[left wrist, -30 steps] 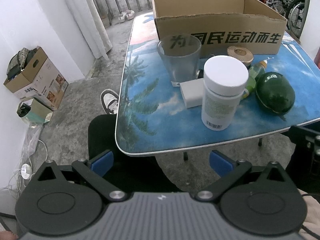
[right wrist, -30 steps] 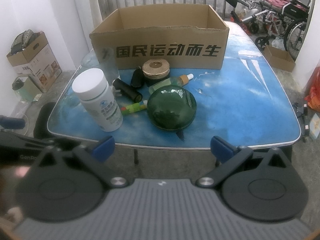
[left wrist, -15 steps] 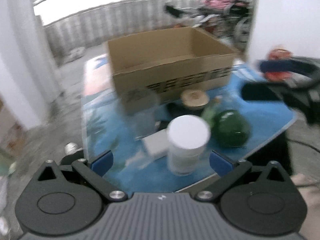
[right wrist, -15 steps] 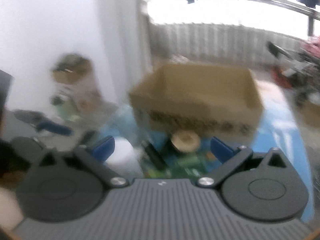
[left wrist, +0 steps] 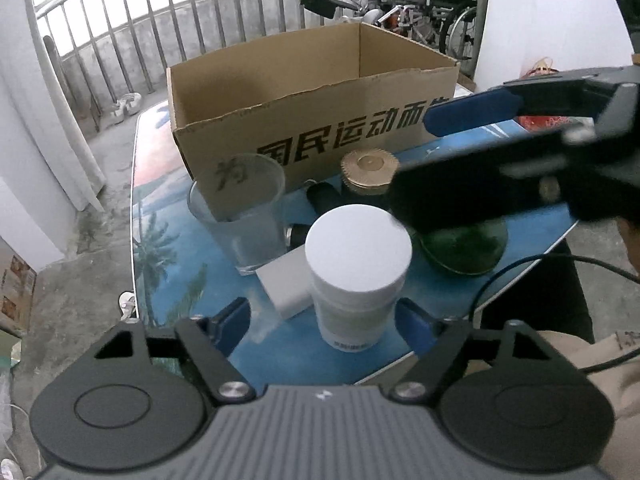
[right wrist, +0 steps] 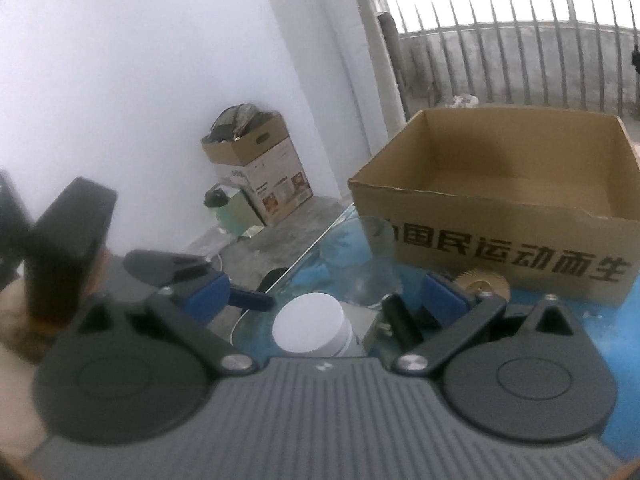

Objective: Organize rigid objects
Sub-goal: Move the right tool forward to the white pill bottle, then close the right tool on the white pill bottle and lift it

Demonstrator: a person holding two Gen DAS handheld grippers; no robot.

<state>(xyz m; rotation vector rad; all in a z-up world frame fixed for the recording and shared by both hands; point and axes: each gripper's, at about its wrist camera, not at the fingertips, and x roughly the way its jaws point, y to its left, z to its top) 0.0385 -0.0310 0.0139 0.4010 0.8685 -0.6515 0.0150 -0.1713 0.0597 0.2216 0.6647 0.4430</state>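
Both grippers are wide open and empty: left gripper [left wrist: 322,318] straddles the white bottle [left wrist: 357,270], right gripper [right wrist: 326,294] hovers above it. Glass tumbler [left wrist: 240,208] stands close behind (touching? blurry), so a clumsy squeeze might topple either short of the cardboard box [left wrist: 316,108].

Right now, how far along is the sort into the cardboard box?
Nothing looks done: the cardboard box shows only bare bottom where visible. In hand: nothing. The left gripper has open jaws flanking the white-lidded bottle; the right gripper is open above the table. Left: bottle, clear glass, white block, gold-lidded jar, green round object, all on the blue table.
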